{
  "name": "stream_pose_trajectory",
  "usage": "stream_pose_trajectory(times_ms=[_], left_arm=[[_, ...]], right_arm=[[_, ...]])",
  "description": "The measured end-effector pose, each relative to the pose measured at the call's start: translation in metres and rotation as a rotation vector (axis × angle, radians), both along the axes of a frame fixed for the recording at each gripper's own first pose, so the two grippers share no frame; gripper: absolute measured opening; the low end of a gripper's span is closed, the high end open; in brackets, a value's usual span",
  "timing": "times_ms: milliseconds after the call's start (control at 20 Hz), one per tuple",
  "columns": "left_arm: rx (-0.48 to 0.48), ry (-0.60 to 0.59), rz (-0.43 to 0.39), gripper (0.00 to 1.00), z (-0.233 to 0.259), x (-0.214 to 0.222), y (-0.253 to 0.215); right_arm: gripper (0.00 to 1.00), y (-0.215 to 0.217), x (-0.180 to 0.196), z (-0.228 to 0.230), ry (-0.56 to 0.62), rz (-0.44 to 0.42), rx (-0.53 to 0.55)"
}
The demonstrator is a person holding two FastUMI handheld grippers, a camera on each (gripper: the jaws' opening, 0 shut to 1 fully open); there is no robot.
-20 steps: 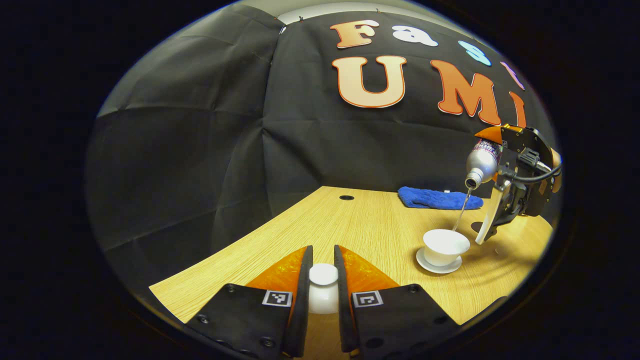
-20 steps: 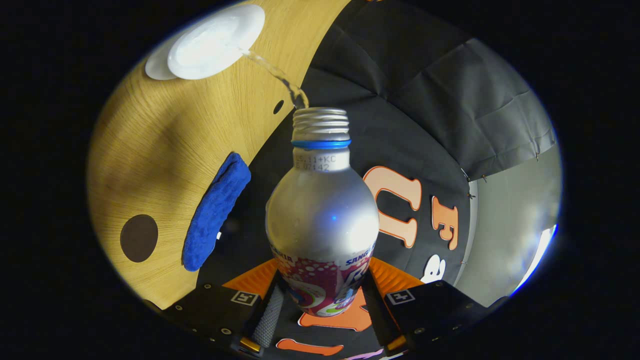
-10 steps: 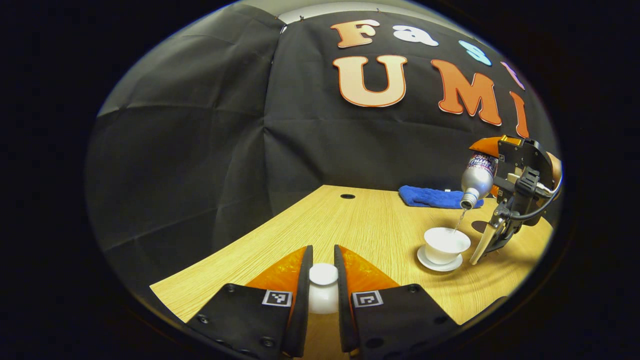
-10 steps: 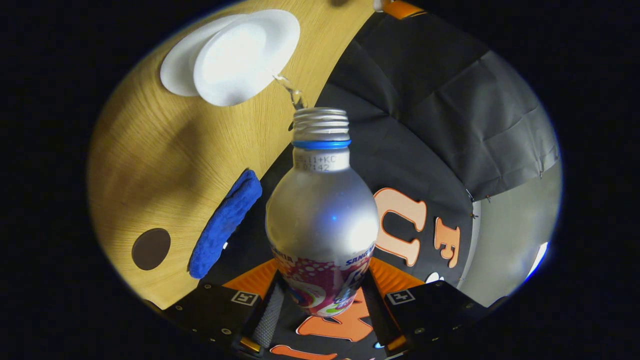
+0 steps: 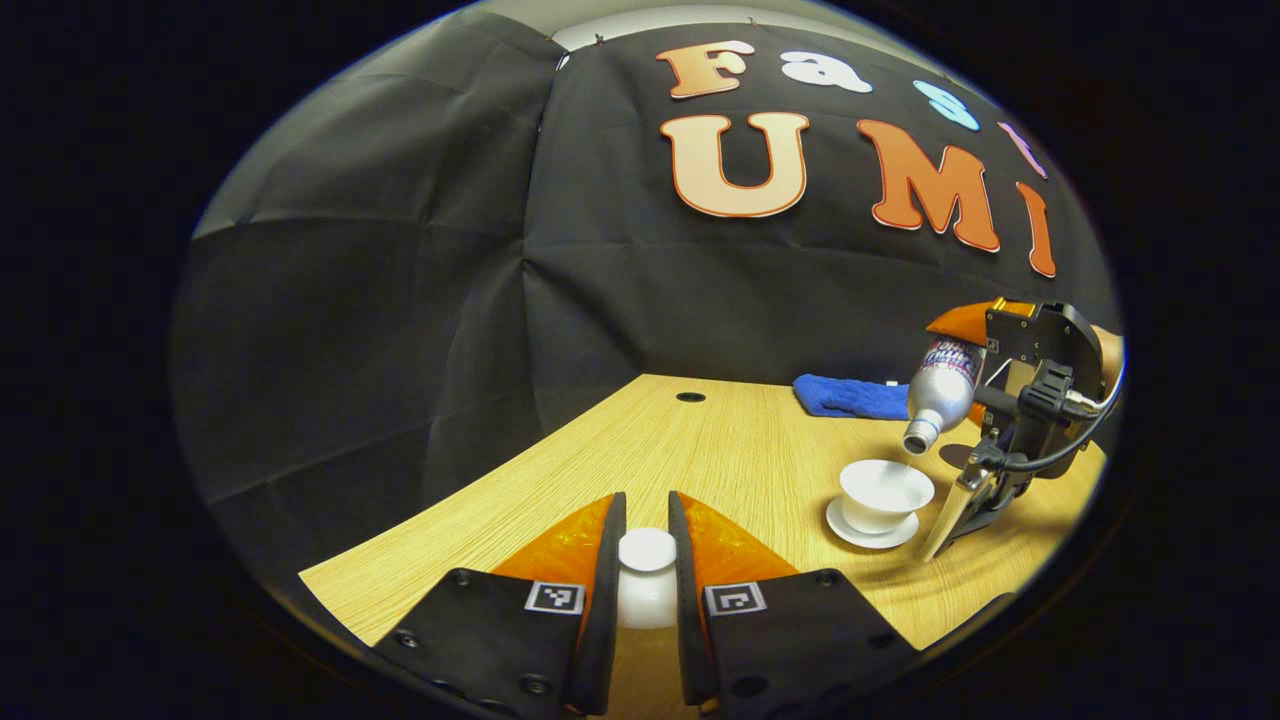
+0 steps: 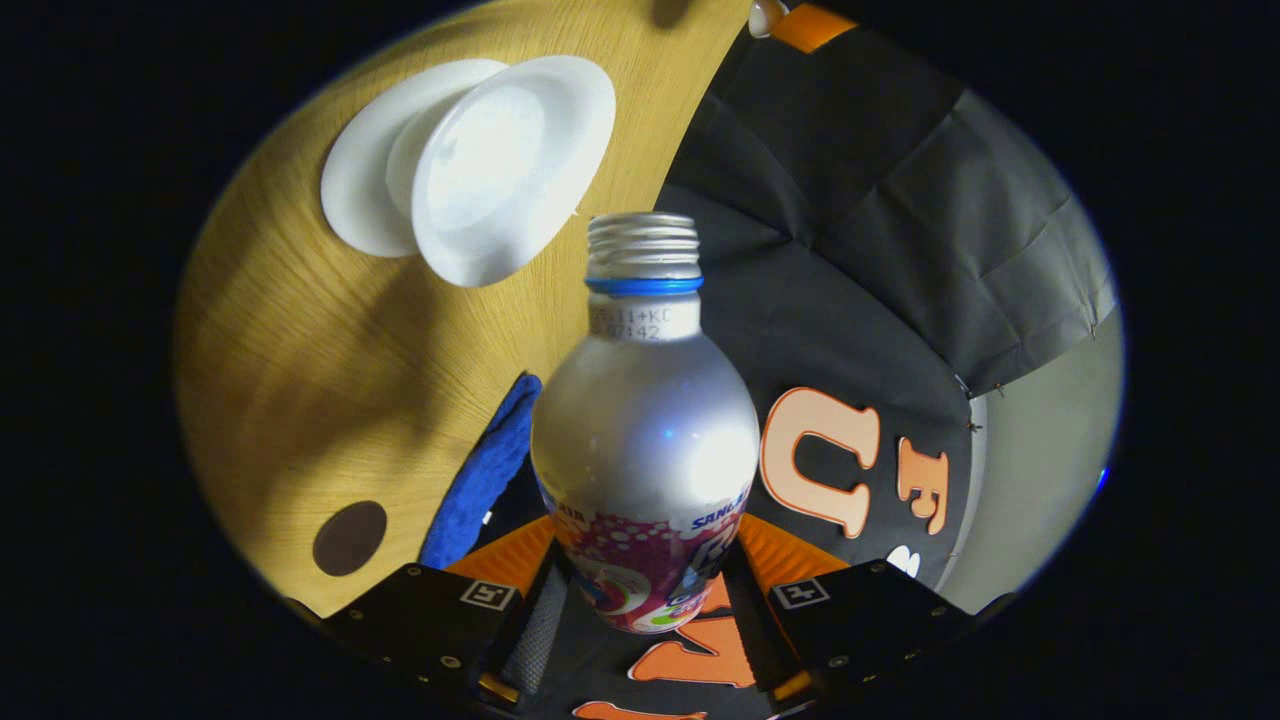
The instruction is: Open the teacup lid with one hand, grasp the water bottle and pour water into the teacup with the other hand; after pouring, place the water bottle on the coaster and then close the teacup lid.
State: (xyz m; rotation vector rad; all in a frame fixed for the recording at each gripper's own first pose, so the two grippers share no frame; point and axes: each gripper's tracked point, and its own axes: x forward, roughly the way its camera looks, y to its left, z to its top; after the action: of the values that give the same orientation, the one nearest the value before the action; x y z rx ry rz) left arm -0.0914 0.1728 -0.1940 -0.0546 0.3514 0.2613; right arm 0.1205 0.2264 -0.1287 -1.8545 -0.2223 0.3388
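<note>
- In the left gripper view, the left gripper (image 5: 647,560) sits at 6 o'clock with its jaws clamped on the knob of the white teacup lid (image 5: 646,575), held off the cup above the worktop (image 5: 700,450).
- The lid looks like glazed ceramic: light, hard, slick and easy to chip, so the knob is the sensible place to hold it.
- At about 4 o'clock the open teacup (image 5: 886,493) stands on its saucer (image 5: 850,530); likely fragile and easy to nudge.
- Just above it, the right gripper (image 5: 975,400) tilts the water bottle (image 5: 940,385) mouth-down over the cup; no stream is visible.
- In the right gripper view, the jaws are clamped on the bottle's labelled lower body (image 6: 645,575), where the sides run straightest; the smooth metal shoulder above looks slippery, and the bottle is probably fairly light.
- The brown coaster (image 6: 349,537) lies at 8 o'clock, beside the blue cloth (image 6: 480,480).
- Judged, pouring is ending; the coaster comes next.
</note>
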Motion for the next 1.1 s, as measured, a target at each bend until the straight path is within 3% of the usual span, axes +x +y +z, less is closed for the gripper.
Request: stream_pose_trajectory(times_ms=[150,200,400,600,750,950,1000,1100], left_arm=[[-0.014,-0.021,-0.021,0.27,0.004,0.004,-0.011],[-0.02,-0.023,-0.026,0.3,0.006,0.006,-0.014],[-0.006,-0.042,-0.054,0.27,0.016,0.017,-0.028],[0.019,-0.074,-0.105,0.3,0.033,0.035,-0.05],[0.031,-0.079,-0.151,0.27,0.037,0.046,-0.071],[0.026,-0.084,-0.197,0.3,0.038,0.058,-0.097],[0.026,-0.084,-0.207,0.27,0.039,0.061,-0.102],[0.025,-0.087,-0.222,0.3,0.04,0.065,-0.111]], right_arm=[[0.78,0.0,-0.005,-0.011,0.074,-0.018,0.086],[0.75,-0.003,-0.005,-0.012,0.093,-0.031,0.118],[0.78,-0.019,-0.006,-0.031,0.277,-0.13,0.372],[0.79,-0.047,-0.009,-0.016,0.306,-0.198,0.529],[0.78,-0.069,-0.012,-0.021,0.407,-0.25,0.709],[0.79,-0.095,-0.009,-0.035,0.507,-0.33,0.886],[0.79,-0.102,-0.011,-0.042,0.545,-0.354,0.947],[0.79,-0.104,-0.004,-0.055,0.635,-0.387,1.091]])
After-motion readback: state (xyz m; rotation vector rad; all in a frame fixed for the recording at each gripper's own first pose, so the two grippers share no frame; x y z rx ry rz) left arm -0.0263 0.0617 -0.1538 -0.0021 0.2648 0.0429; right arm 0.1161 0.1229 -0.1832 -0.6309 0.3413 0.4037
